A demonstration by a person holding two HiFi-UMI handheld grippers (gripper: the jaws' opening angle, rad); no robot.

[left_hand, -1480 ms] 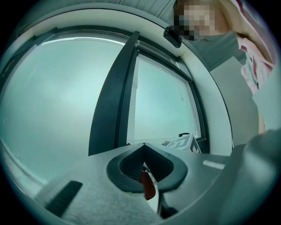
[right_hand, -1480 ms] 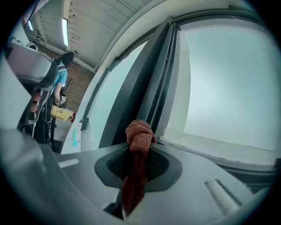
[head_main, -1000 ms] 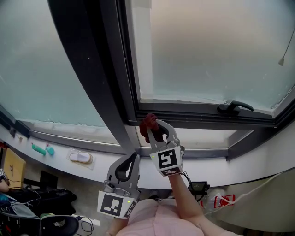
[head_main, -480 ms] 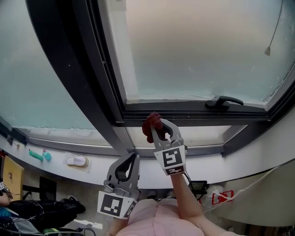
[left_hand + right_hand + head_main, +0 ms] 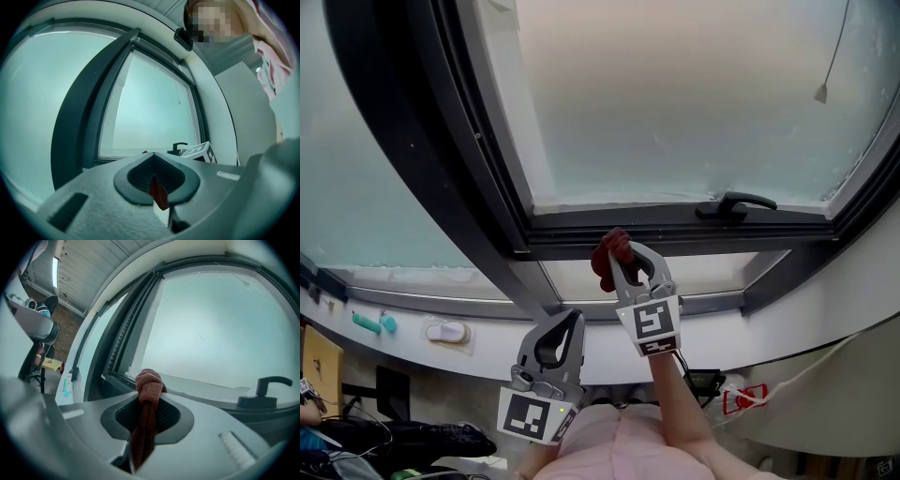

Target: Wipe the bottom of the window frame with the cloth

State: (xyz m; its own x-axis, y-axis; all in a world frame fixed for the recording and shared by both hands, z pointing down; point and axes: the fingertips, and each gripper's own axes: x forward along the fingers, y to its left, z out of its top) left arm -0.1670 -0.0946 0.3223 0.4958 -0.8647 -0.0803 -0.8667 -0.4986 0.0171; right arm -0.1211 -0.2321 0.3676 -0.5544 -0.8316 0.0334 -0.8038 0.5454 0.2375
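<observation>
The left tongs (image 5: 569, 321) sit low by the body, pressed together and idle. The right tongs (image 5: 628, 251) pinch the bunched red cloth (image 5: 606, 253), its wad poking past the tips. That way, probably, fabric rather than plastic meets the bottom of the window frame (image 5: 675, 240), near its left end.

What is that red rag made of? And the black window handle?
The red rag looks like soft knitted fabric: you can see ribbed loops, and it bunches into a knot. The handle looks like hard metal or plastic with a matte black finish; I can't tell which.
</observation>
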